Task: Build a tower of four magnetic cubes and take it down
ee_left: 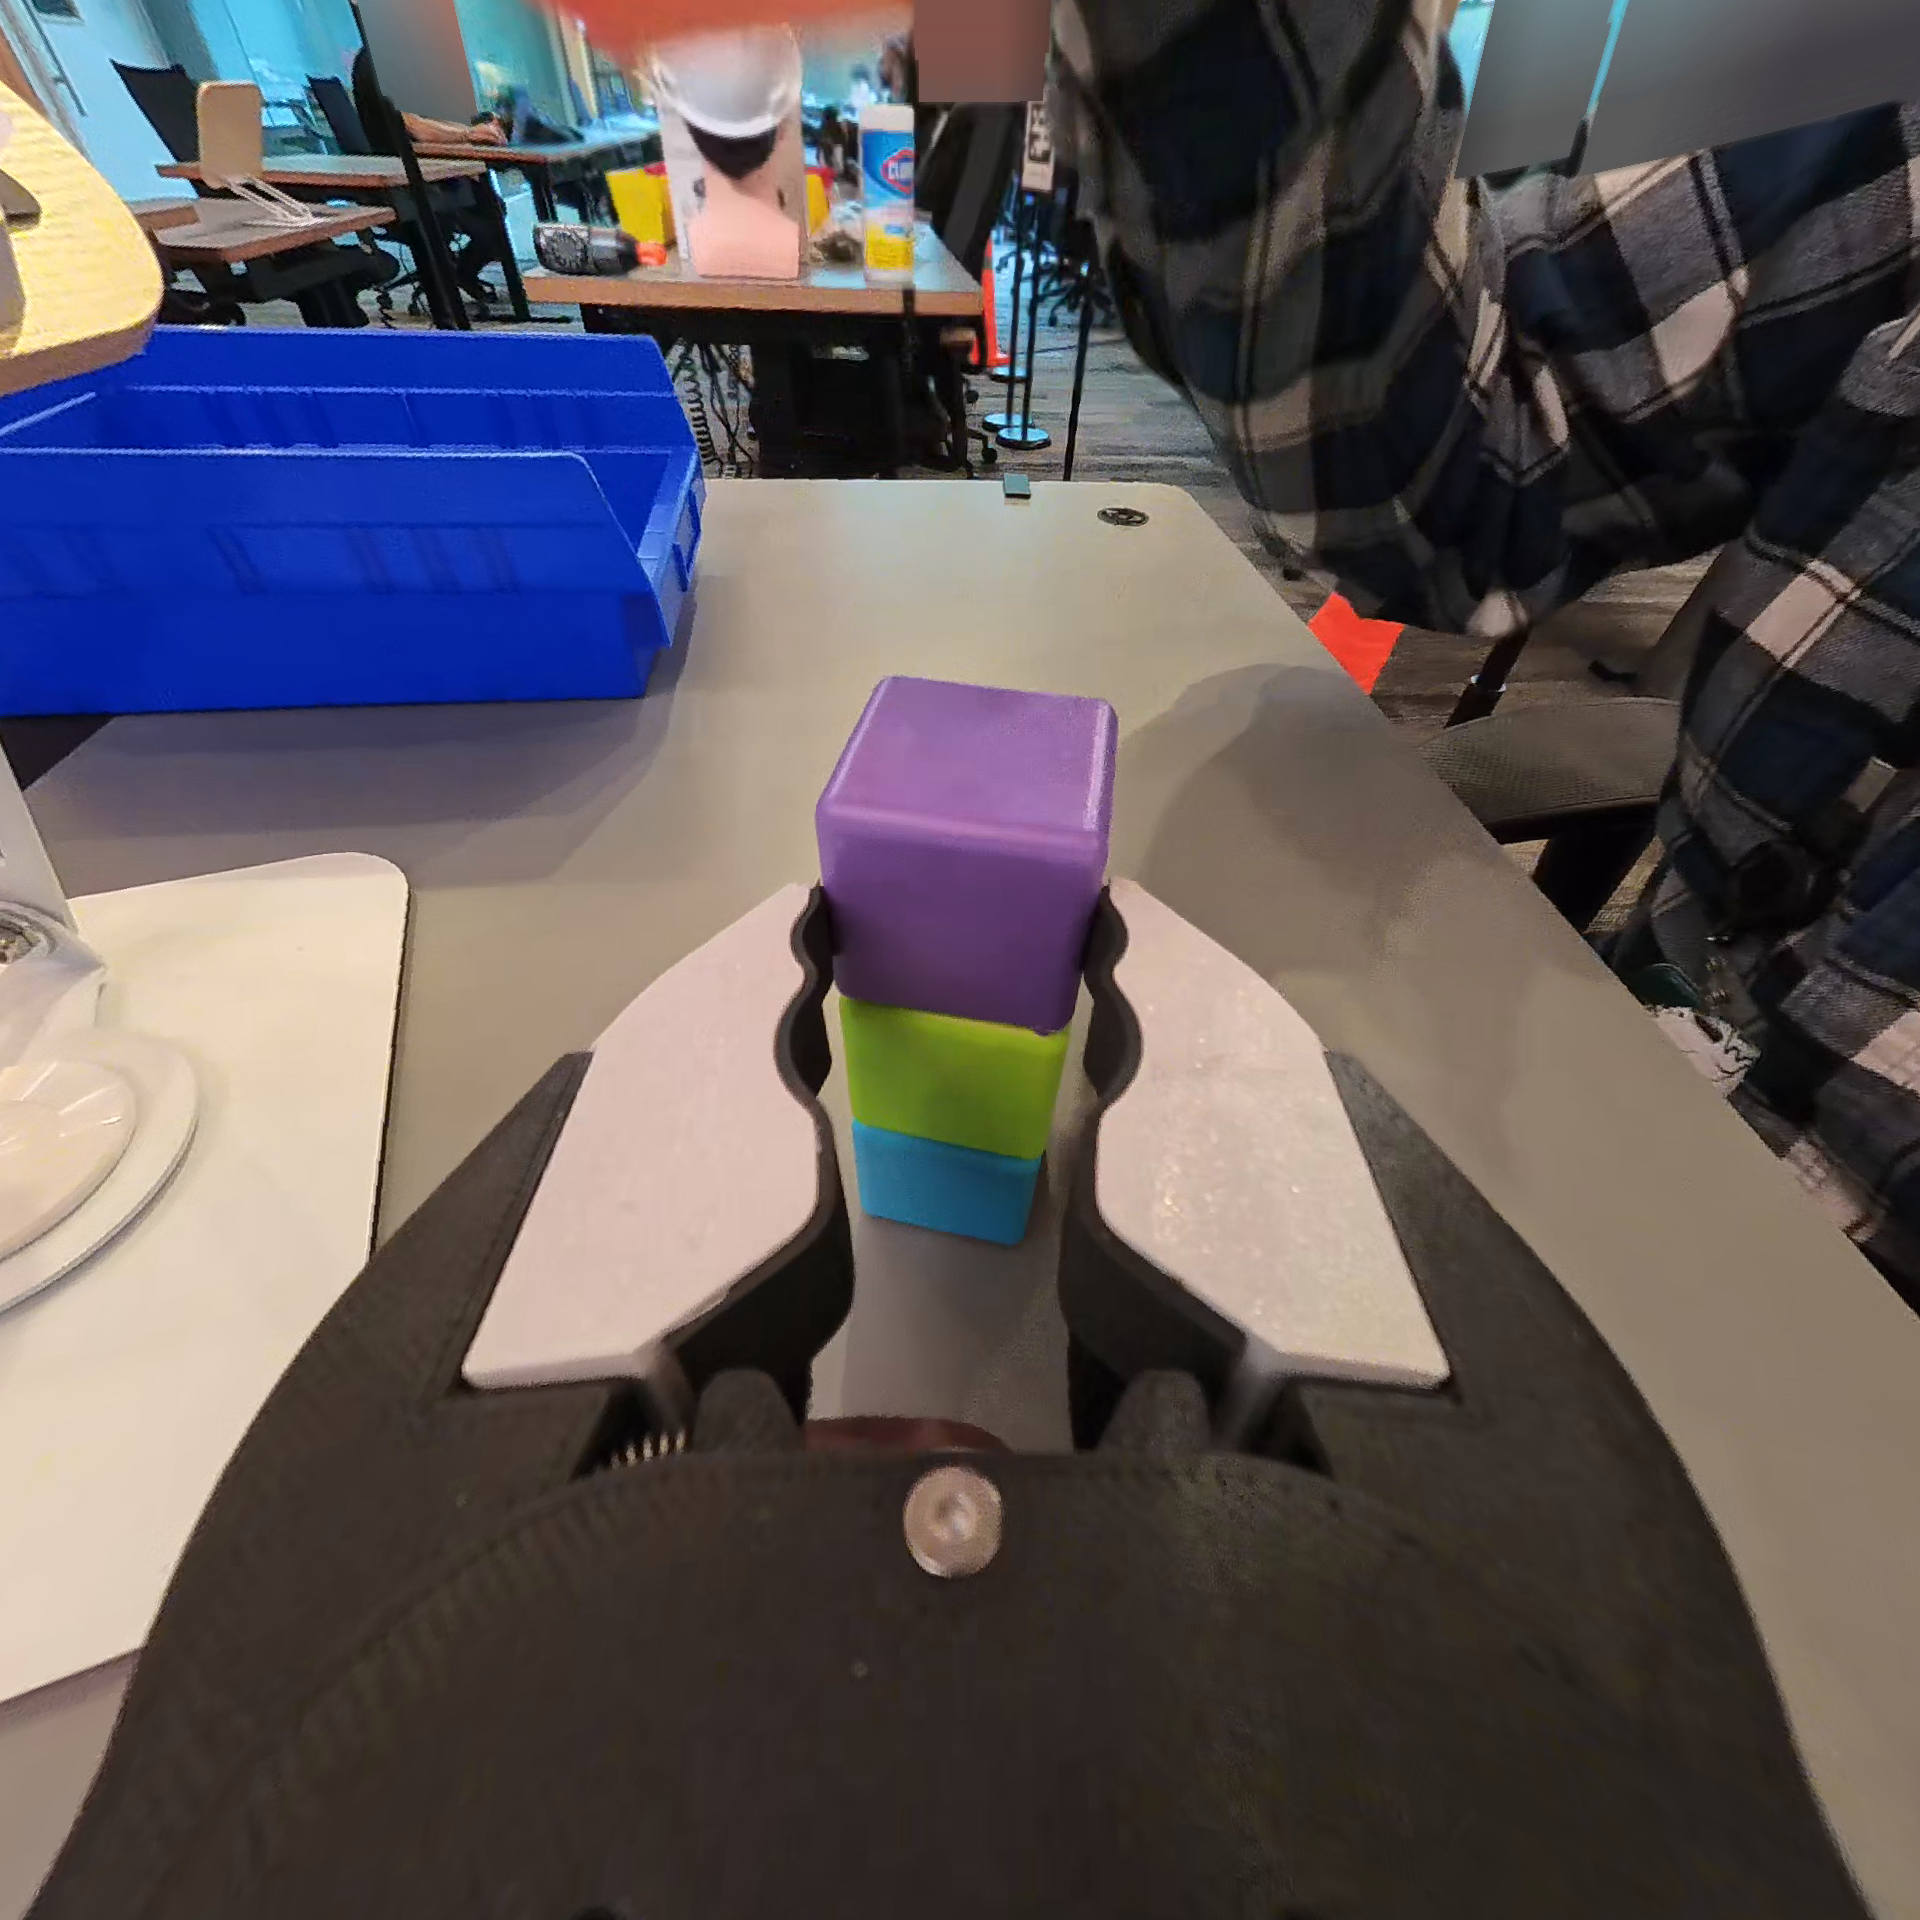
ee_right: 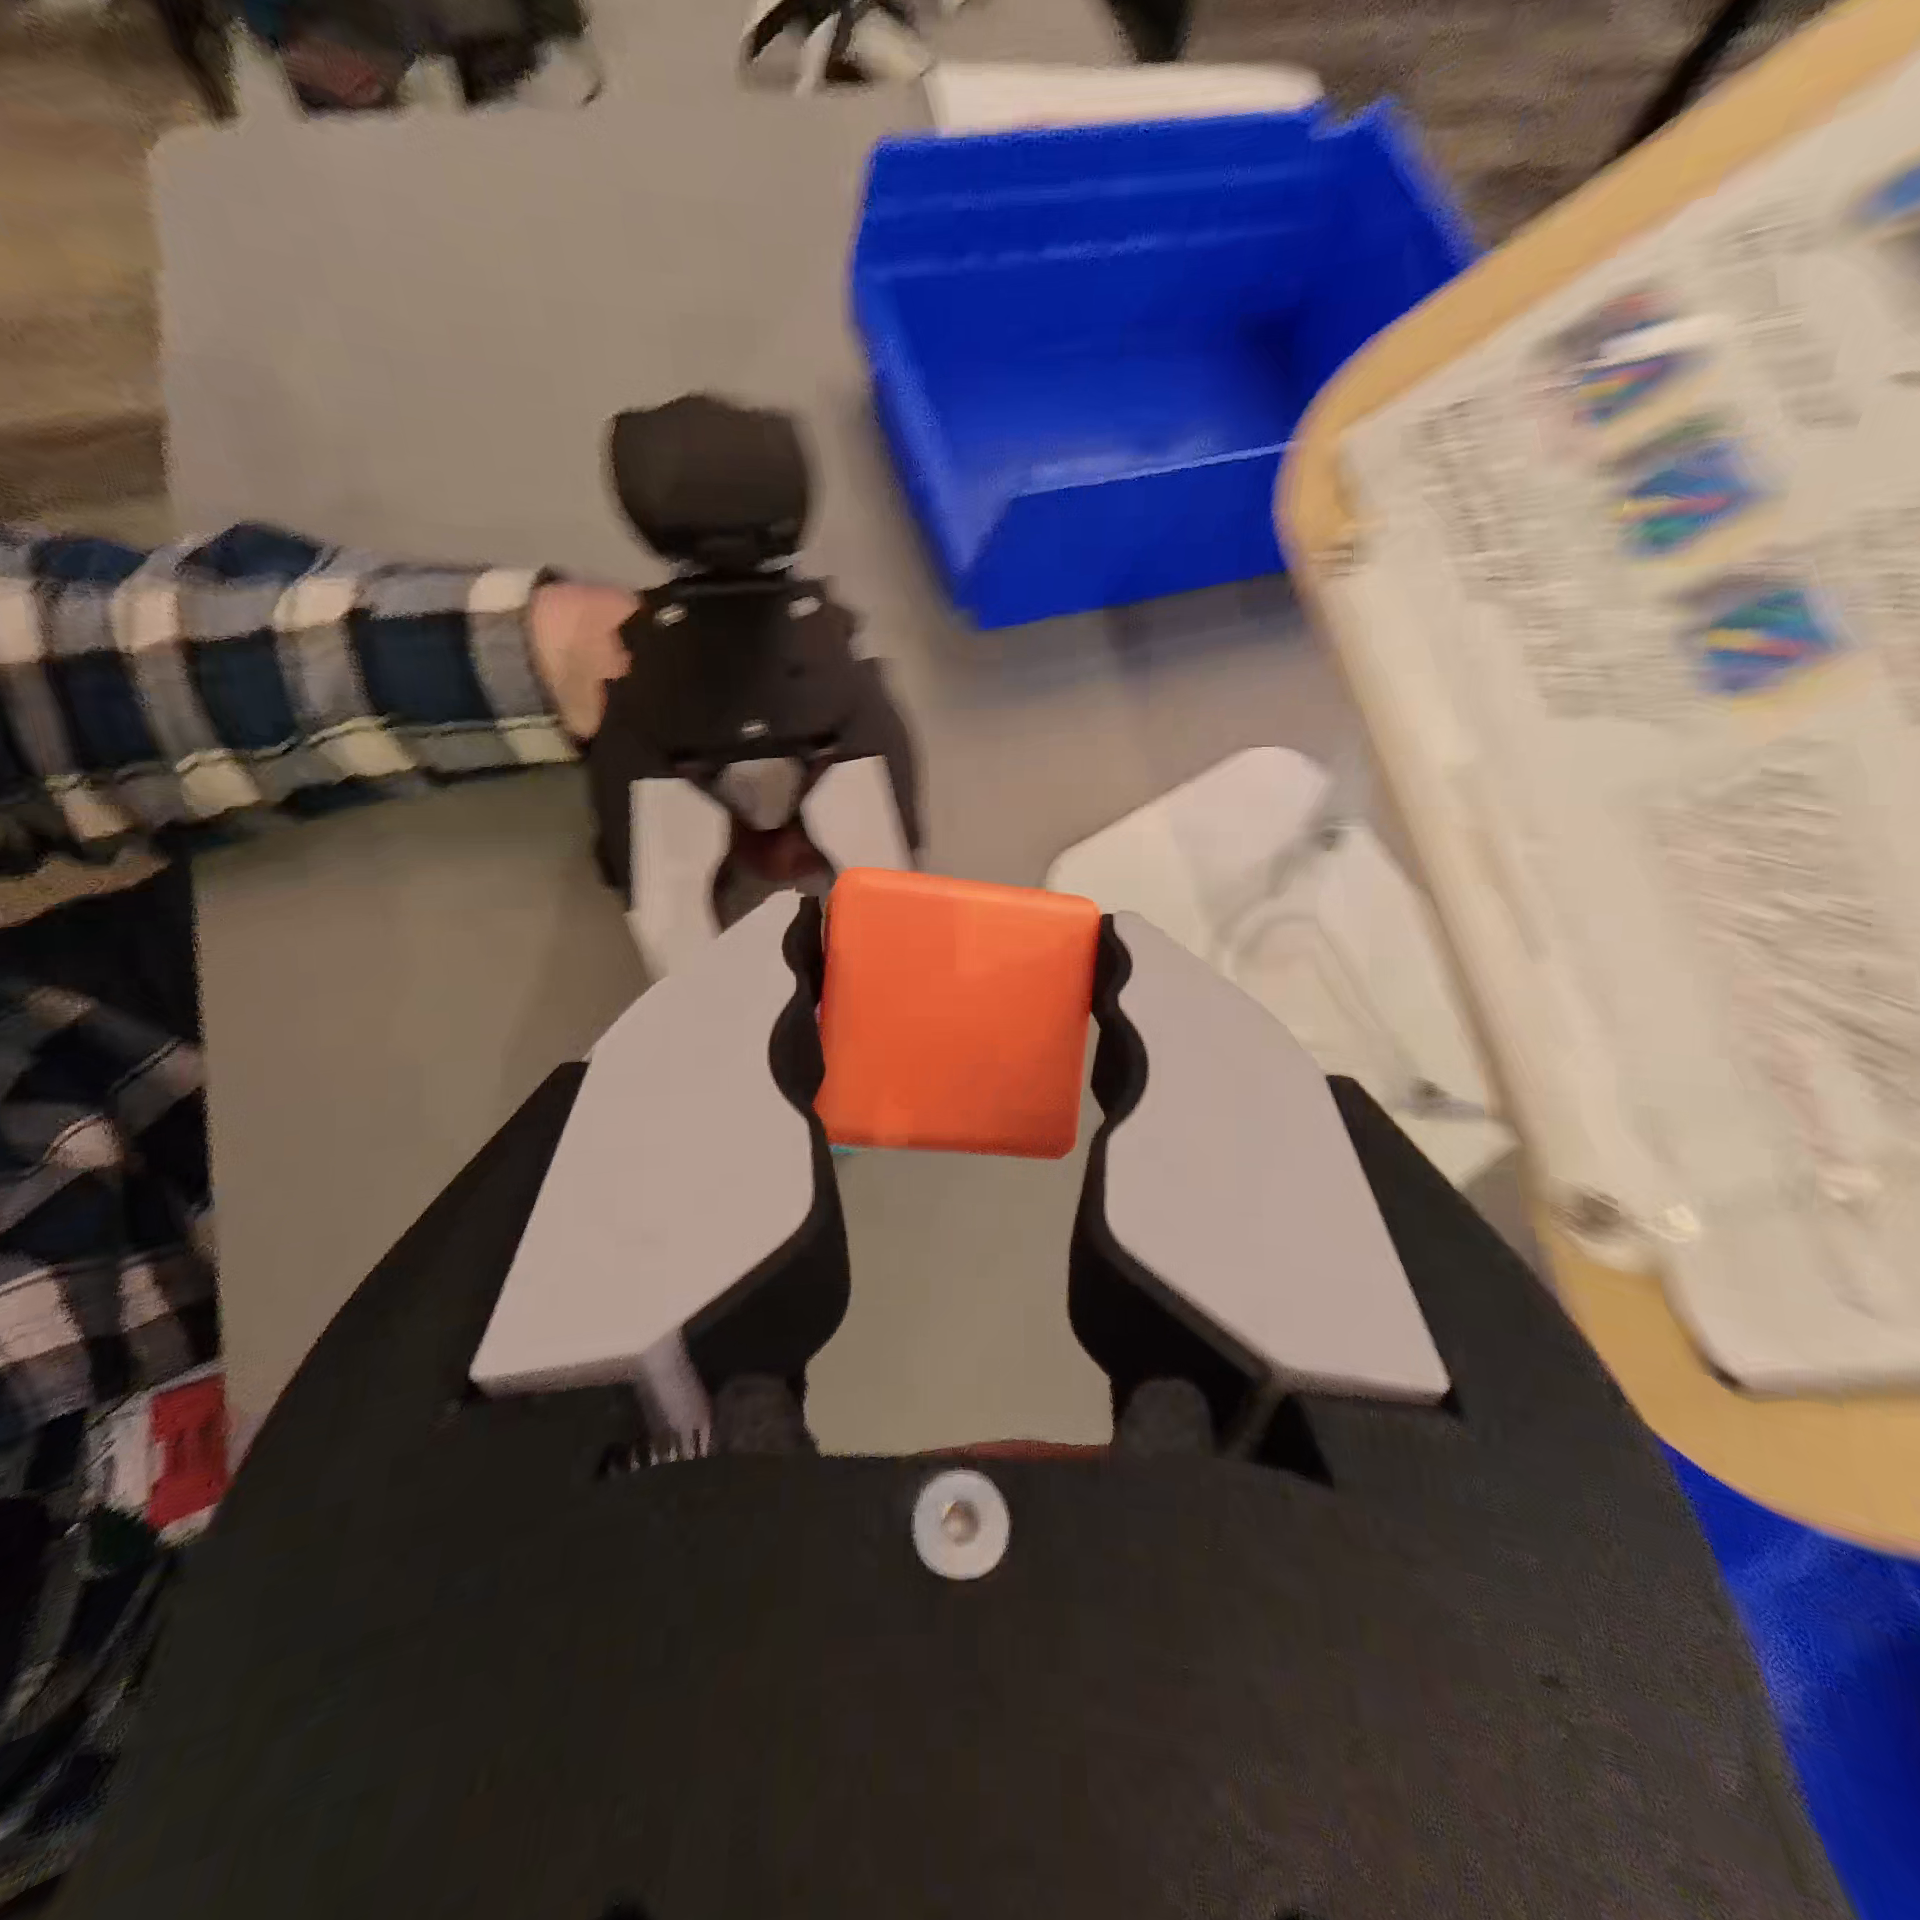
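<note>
A stack of three cubes stands on the grey table (ee_left: 1039, 603): a purple cube (ee_left: 961, 842) on top, a green cube (ee_left: 951, 1081) under it and a blue cube (ee_left: 945, 1190) at the bottom. My left gripper (ee_left: 958, 935) is shut on the purple cube, with its fingertips against the cube's lower sides. My right gripper (ee_right: 956, 935) is shut on an orange cube (ee_right: 956, 1029) and looks down from above the stack. The orange cube shows as a blur at the top of the left wrist view (ee_left: 727, 21). The left gripper (ee_right: 748, 727) shows just beyond the orange cube, which hides the stack.
A blue bin (ee_left: 312, 540) stands at the far left of the table and also shows in the right wrist view (ee_right: 1122, 343). A white board (ee_left: 208, 1143) lies at the near left. A person in a plaid shirt (ee_left: 1558, 364) stands at the table's right edge. A tan board with a printed sheet (ee_right: 1662, 727) hangs close on the right. There is about 12 cm between the tips of the two grippers.
</note>
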Tool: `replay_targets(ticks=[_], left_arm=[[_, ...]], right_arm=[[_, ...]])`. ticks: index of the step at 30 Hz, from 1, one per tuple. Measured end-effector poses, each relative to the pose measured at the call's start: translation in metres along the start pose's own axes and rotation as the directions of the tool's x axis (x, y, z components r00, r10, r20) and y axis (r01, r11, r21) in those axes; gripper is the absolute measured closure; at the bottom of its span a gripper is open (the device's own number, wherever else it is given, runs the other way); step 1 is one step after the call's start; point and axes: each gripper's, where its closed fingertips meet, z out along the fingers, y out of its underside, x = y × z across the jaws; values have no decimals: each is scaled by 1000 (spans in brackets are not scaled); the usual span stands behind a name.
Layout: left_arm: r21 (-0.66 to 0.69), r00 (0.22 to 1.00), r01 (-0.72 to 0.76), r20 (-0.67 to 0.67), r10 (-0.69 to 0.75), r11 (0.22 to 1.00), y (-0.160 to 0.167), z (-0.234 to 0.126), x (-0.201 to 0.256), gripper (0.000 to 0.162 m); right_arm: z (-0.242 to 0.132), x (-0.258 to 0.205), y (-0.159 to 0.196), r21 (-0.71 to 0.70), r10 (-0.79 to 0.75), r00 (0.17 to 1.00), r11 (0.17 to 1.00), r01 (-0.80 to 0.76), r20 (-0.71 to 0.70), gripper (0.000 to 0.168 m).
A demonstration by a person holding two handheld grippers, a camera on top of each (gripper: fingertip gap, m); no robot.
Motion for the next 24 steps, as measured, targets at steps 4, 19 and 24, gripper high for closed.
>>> replay_targets(ticks=[4,19,24], left_arm=[[-8,1000,-1,4,1,1000,0,0,0,115],[-7,1000,-2,-1,2,1000,0,1,0,115],[-10,1000,-2,0,2,1000,0,1,0,115]], right_arm=[[-67,106,17,47,125,946,992,-116,-299,118],[-27,310,239,-135,382,719,826,-547,-581,118],[1,325,263,-197,359,713,799,-568,-602,118]])
